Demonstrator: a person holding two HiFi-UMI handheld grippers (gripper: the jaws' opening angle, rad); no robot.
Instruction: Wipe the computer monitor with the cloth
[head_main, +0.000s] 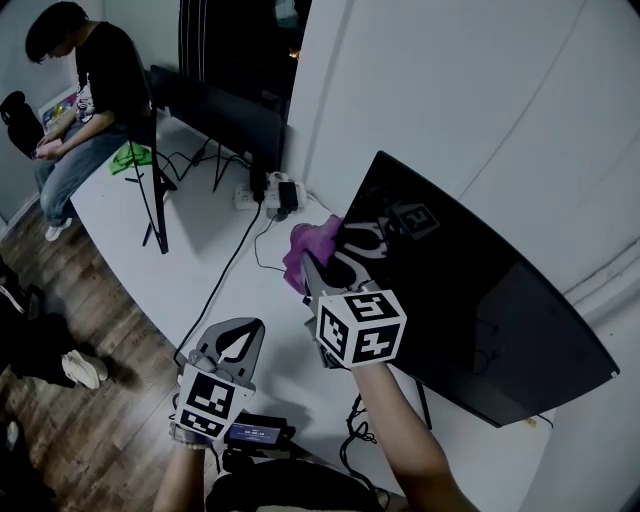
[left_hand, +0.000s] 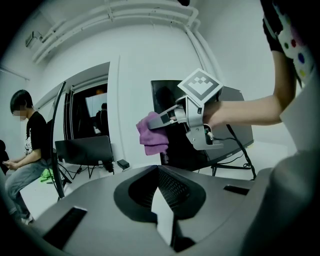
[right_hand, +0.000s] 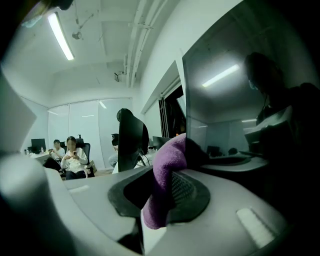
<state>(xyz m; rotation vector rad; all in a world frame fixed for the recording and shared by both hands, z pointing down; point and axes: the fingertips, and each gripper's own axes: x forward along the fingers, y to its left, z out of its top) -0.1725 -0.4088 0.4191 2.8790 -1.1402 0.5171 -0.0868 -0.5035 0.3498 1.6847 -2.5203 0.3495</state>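
The black computer monitor (head_main: 480, 300) stands on its stand at the right of the white table (head_main: 200, 270), with its screen dark and glossy. My right gripper (head_main: 314, 266) is shut on a purple cloth (head_main: 302, 250), which it holds at the screen's left edge. In the right gripper view the cloth (right_hand: 167, 160) bulges out from between the jaws, right beside the monitor (right_hand: 235, 100). My left gripper (head_main: 248, 330) hangs lower left over the table, shut with nothing in it. From the left gripper (left_hand: 158, 167) I see the right gripper (left_hand: 162, 119), the cloth (left_hand: 152, 132) and the monitor (left_hand: 185, 150).
A second dark monitor (head_main: 225, 110) and a thin upright screen on a stand (head_main: 150, 170) stand farther back. A power strip with plugs (head_main: 270, 195) and cables lie between them. A person (head_main: 85, 90) sits at the far left. A small device (head_main: 255, 432) lies near the table's front edge.
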